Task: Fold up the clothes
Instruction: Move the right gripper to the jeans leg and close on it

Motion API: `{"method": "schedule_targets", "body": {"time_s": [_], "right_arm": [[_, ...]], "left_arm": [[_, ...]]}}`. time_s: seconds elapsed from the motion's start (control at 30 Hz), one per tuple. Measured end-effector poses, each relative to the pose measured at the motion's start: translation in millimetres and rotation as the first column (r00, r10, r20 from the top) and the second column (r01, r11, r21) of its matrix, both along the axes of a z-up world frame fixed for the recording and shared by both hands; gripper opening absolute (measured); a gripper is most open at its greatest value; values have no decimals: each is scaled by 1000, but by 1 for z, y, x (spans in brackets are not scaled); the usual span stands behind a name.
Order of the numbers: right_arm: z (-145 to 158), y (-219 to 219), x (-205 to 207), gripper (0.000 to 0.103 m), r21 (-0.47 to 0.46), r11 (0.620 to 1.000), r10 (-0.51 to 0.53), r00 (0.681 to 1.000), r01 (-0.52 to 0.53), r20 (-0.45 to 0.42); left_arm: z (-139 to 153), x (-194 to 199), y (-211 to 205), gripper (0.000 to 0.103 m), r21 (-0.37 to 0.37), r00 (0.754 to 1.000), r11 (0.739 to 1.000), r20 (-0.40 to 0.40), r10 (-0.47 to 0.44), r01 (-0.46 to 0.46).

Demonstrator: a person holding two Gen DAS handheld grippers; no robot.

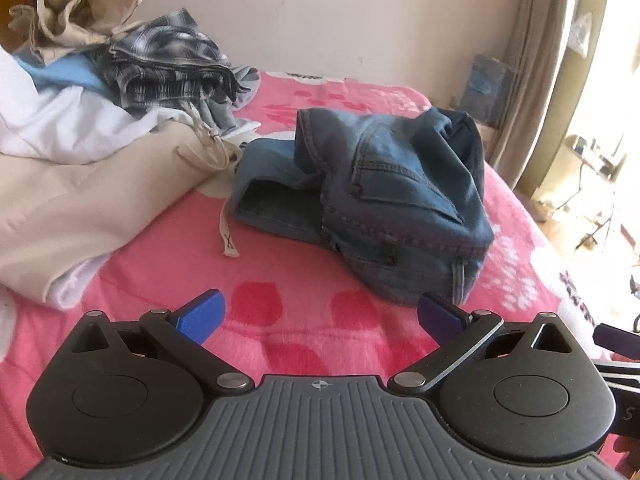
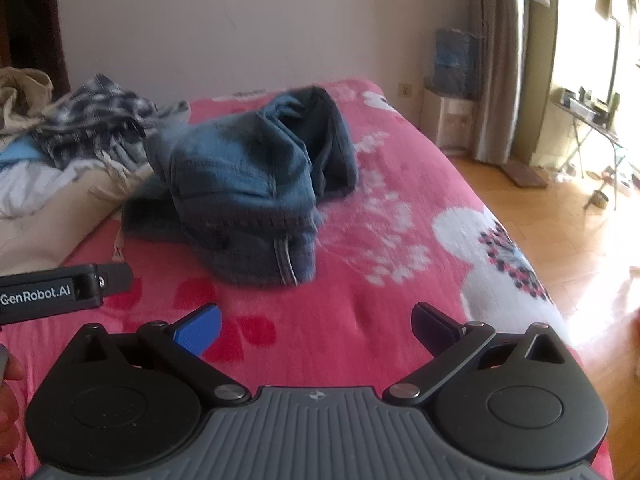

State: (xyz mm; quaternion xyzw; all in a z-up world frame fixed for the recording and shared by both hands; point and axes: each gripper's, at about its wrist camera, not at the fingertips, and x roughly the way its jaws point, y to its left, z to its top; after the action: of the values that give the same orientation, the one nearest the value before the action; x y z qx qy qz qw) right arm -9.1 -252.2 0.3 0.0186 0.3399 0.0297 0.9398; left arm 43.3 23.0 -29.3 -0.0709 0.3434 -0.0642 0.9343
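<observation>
Far left, unsorted pile (image 1: 80, 92) heaped on the pink blanket (image 1: 280, 340): beige trousers on top, plaid shirt (image 1: 168, 60), white and cream fabric below. Likely parked there to keep the middle free as a work area.

Centre: jeans (image 1: 380, 200) lie crumpled in a lump, waistband toward the grippers, just beside the pile's cream edge. Probably the next garment, pulled clear of the rest.

Left gripper (image 1: 320, 312) hovers low over the blanket short of the denim, jaws wide apart, holding nothing.

Right gripper (image 2: 316, 326) alongside, likewise spread and empty. Both seem poised to take the waistband corners.
</observation>
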Motion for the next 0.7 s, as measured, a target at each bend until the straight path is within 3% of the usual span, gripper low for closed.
{"method": "schedule_targets", "body": {"time_s": [0.23,0.37,0.57,0.7], "right_arm": [[12,-6,37,103,35,997,66,991,-71,119],[14,-8,63,103,44,992,110,985,-117,135],[-16,-9,90,97,71,976,206,978,-208,39],[-39,-14,104,82,122,965,236,971,-230,-39]], "left_arm": [[-3,29,6,103,-45,999,999,52,5,-3],[-10,44,7,103,-36,997,999,77,5,-3],[-31,48,5,94,5,999,999,28,-33,33],[-42,51,1,73,56,998,996,17,-65,64]]}}
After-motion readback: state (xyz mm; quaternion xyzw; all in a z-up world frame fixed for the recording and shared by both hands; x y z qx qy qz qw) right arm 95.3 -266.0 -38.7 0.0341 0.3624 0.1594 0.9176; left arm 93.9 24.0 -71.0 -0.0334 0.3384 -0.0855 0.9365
